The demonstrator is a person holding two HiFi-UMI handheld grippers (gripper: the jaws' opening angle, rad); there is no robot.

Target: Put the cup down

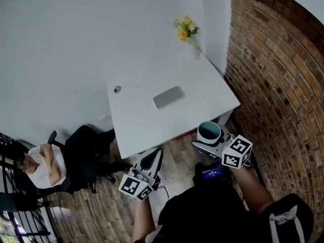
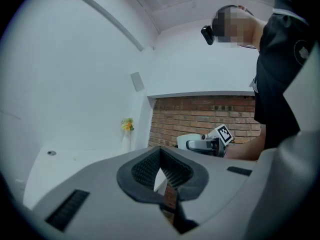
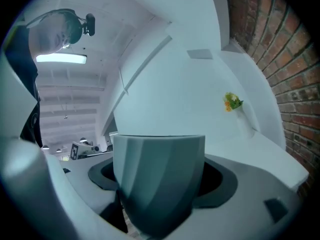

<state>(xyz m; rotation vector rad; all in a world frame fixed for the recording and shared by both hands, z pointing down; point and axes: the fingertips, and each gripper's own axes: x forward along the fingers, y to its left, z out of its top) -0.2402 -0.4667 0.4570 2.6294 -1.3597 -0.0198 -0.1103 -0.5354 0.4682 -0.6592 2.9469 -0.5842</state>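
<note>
A pale grey-blue cup (image 1: pixel 209 131) with a dark inside is held upright by my right gripper (image 1: pixel 208 138), which is shut on it. It hangs just off the front right corner of the white table (image 1: pixel 142 120), near the table's edge. In the right gripper view the cup (image 3: pixel 159 179) fills the space between the jaws. My left gripper (image 1: pixel 156 154) sits lower, in front of the table's front edge over the wooden floor. Its jaws stand together with nothing between them (image 2: pixel 161 176). From the left gripper view the right gripper (image 2: pixel 206 145) and cup (image 2: pixel 186 140) show at the right.
On the table lie a flat grey slab (image 1: pixel 168 96) and a small round object (image 1: pixel 117 89); a vase of yellow flowers (image 1: pixel 186 29) stands at its far corner. A brick wall (image 1: pixel 273 75) runs along the right. A person (image 1: pixel 40 163) sits on a dark chair at the left.
</note>
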